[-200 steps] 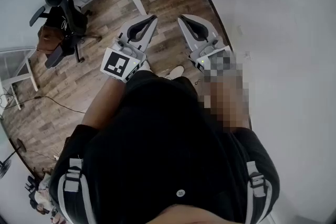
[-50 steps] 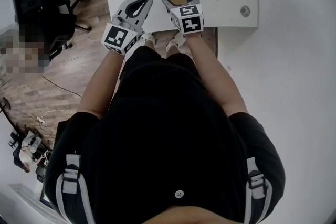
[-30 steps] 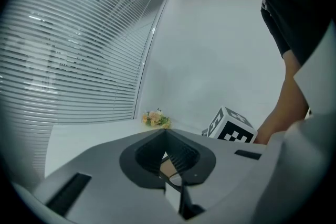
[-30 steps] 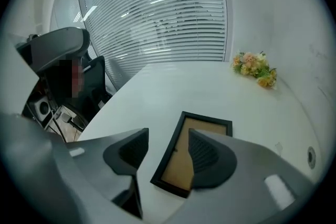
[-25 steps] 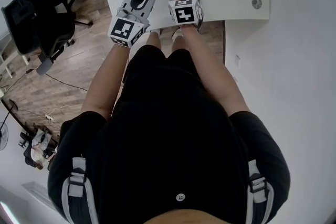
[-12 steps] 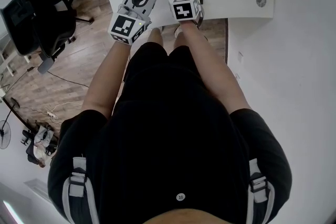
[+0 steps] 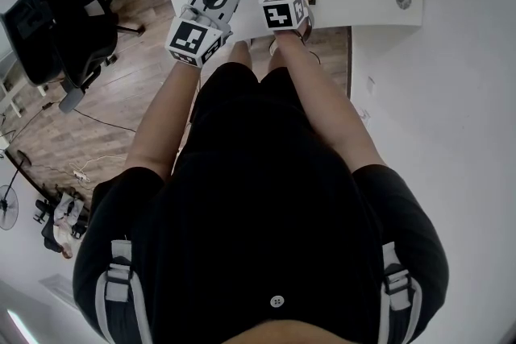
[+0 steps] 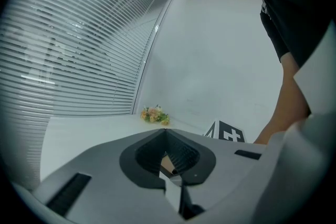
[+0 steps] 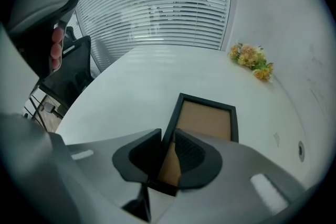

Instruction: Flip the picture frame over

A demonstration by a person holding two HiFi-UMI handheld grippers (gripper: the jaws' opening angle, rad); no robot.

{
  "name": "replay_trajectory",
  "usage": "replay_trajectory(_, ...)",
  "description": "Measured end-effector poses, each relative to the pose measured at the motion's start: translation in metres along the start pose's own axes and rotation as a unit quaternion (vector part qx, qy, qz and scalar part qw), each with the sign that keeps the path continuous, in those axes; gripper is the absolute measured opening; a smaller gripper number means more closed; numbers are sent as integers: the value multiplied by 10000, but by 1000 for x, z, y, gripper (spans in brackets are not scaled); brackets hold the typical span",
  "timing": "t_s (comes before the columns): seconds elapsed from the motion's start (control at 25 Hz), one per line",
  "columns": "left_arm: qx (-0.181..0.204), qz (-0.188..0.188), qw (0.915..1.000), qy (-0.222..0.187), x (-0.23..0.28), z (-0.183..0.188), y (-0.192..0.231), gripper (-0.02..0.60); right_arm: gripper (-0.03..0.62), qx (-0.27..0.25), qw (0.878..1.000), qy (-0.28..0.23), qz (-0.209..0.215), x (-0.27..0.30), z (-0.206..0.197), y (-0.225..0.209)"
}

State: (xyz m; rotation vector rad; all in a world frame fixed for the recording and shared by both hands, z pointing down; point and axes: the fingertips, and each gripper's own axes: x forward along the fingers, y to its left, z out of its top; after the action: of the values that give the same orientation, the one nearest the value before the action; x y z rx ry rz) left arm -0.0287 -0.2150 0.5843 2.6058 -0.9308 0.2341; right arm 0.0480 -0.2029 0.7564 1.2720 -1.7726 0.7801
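White table point(image 9: 121, 86) holds the frame point(image 9: 207, 119) flat near its front edge, brown panel up. Our right gripper point(image 9: 168, 139) has just been closing on the frame's left rail & now pinches it. Left gripper point(image 8: 167, 135) is closed, empty. We'd grip firmly, lift that rail, then roll slowly.

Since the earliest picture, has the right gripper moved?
Yes. The right gripper came from over the wooden floor to the white table; its jaws have just been closing on the black picture frame's left rail.
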Motion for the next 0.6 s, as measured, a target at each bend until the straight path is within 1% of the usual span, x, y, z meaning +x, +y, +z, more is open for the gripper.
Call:
replay_trajectory(0.2, 16, -5, 10000, -18, -4, 2, 0, 5, 83, 223, 9997, -17, 27, -3, 0, -2)
replay_trajectory(0.36, 14, 3, 10000, -20, -6, 3, -1, 5, 78, 351, 9993, -125, 33, -10, 5, -5)
replay_trajectory(0.4, 13, 7, 10000, -23, -7, 3, -1, 5, 54, 376, 9992, -164, 34, -12, 7, -6)
replay_trajectory(0.6, 30, 26, 10000, -54, -9, 7, -3, 5, 49, 484, 9984, -286, 105, -19, 13, -8)
